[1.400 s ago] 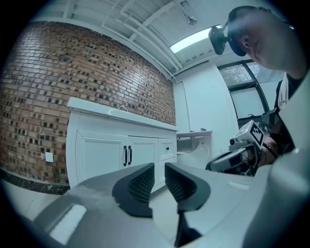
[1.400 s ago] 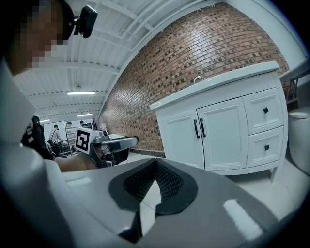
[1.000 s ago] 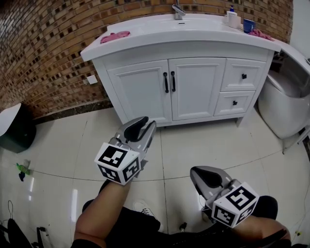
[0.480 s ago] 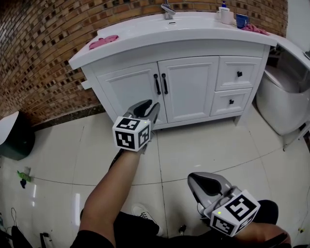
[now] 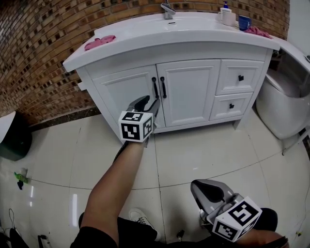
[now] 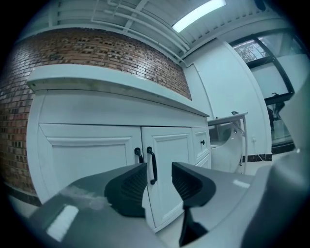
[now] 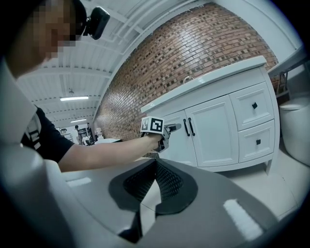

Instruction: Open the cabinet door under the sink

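Note:
The white vanity cabinet (image 5: 186,89) under the sink has two doors, both closed. Two black handles (image 5: 155,87) (image 5: 163,87) stand side by side at the middle seam. My left gripper (image 5: 148,102) reaches out level just in front of and below those handles. In the left gripper view its jaws are opening; the right door's handle (image 6: 152,165) shows in the gap between them, farther off and untouched, with the left door's handle (image 6: 139,154) beside it. My right gripper (image 5: 209,188) hangs low near my body, shut on nothing.
Two drawers (image 5: 240,77) with black knobs sit right of the doors. A white fixture (image 5: 286,106) stands at the far right. A brick wall (image 5: 38,48) runs behind, with a dark bin (image 5: 14,138) at the left. A pink cloth (image 5: 100,42) and a faucet (image 5: 167,9) are on the countertop.
My left gripper has moved forward from above the floor tiles up to the cabinet's middle handles, and its jaws stand wider. The right gripper has barely shifted.

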{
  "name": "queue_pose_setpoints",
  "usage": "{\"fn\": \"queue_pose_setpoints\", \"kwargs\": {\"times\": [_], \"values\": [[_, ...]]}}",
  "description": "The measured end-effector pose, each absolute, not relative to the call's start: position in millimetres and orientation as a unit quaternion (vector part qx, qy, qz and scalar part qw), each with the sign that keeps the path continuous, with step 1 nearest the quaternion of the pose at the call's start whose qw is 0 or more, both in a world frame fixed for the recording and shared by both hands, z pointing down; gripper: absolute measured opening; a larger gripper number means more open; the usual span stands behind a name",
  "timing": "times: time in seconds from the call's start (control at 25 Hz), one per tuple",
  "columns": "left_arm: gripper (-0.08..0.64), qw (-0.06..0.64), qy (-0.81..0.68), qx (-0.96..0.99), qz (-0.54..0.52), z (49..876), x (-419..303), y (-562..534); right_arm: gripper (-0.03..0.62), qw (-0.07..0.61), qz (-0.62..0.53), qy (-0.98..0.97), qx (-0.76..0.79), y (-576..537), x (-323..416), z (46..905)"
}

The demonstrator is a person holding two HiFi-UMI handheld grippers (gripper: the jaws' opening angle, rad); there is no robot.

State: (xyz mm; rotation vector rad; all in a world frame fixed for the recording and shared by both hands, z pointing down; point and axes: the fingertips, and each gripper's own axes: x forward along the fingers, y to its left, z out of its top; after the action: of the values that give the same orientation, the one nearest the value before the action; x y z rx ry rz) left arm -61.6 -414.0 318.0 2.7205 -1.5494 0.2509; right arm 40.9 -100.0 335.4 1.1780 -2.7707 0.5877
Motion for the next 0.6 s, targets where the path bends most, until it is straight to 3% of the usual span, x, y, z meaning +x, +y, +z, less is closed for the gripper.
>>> {"fn": "queue_pose_setpoints", "kwargs": {"times": [0.6], "values": [[0.179, 0.001, -0.497, 0.863, 0.087, 334, -61, -481, 0.008, 0.039, 0.189, -0.9, 0.391, -119, 50, 339]]}}
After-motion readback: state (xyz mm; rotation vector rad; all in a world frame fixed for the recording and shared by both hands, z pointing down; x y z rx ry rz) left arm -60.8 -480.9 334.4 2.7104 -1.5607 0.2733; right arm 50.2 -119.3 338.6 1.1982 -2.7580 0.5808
